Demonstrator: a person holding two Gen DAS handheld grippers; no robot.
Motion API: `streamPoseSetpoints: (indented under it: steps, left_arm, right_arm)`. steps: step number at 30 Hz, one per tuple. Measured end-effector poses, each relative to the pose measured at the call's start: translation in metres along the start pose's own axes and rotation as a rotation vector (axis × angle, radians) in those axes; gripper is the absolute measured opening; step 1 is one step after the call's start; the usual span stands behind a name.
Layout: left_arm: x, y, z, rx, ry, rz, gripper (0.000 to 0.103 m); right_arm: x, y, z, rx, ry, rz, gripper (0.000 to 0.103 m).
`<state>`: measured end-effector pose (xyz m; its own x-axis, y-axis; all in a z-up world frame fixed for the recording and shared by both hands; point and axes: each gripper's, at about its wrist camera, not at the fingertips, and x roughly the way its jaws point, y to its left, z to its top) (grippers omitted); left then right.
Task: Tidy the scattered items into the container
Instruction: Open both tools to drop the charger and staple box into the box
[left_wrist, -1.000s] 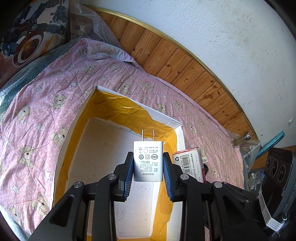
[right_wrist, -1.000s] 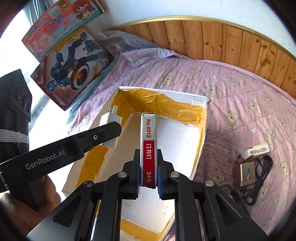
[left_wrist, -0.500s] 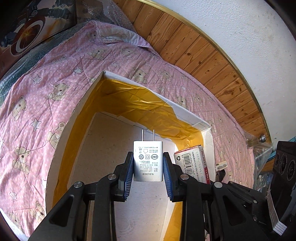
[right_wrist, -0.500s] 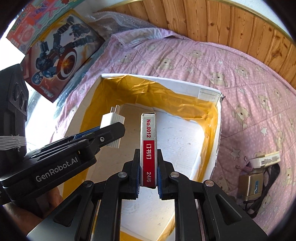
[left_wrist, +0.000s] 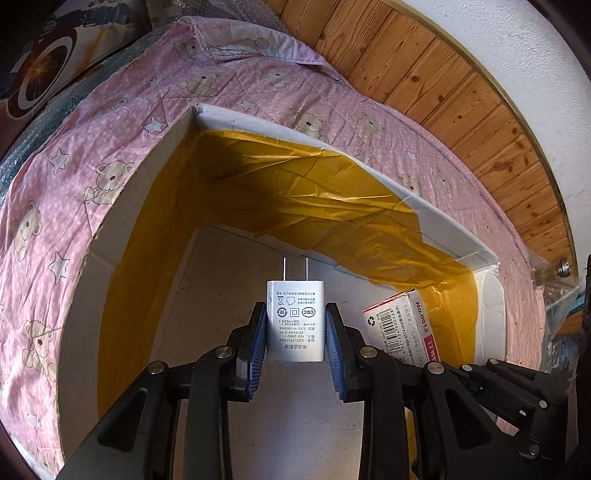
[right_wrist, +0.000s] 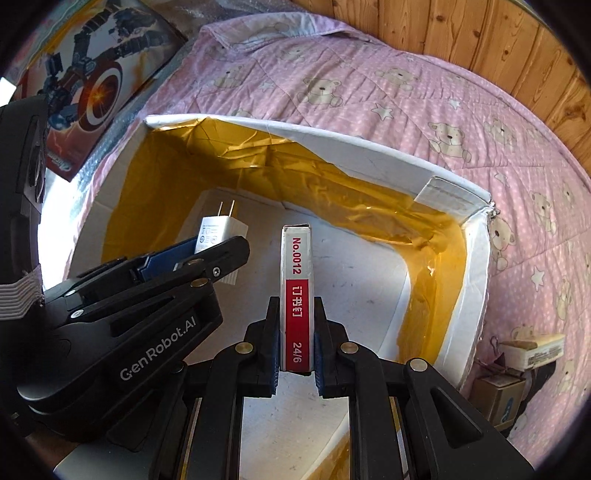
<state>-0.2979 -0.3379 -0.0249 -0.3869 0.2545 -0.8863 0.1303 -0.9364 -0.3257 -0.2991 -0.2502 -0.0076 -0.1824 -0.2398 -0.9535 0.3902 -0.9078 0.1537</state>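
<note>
- Over the last second I have brought both grippers lower into the white cardboard box lined with yellow tape (left_wrist: 458, 236); its floor now fills both views
- Left gripper (left_wrist: 295, 332) fingers clamp the white plastic plug adapter (left_wrist: 295, 321); right gripper (right_wrist: 295, 332) fingers clamp the slim red-and-white staple box (right_wrist: 296, 291); release looks near

One white charger (left_wrist: 295, 325), one staple box (right_wrist: 296, 295), one open carton (right_wrist: 369, 147), two claws, one toy box (right_wrist: 92, 74).

Both tools, left (left_wrist: 295, 332) and right (right_wrist: 295, 332), now lower inside box (right_wrist: 369, 147).
</note>
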Motion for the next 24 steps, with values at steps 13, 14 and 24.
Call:
streamPoseSetpoints:
  steps: [13,14,24]
  left_arm:
    - [0.024,0.014,0.012,-0.019,0.019,0.067,0.035]
    - [0.024,0.014,0.012,-0.025,0.018,0.064,0.038]
    - [0.006,0.008,0.008,-0.016,0.003,0.070,0.045]
  right_arm:
    - [0.016,0.002,0.015,-0.025,0.065,-0.044,0.023]
    - [0.015,0.002,0.015,-0.025,0.063,-0.045,0.026]
    - [-0.011,0.003,-0.002,-0.031,0.013,-0.017,0.028]
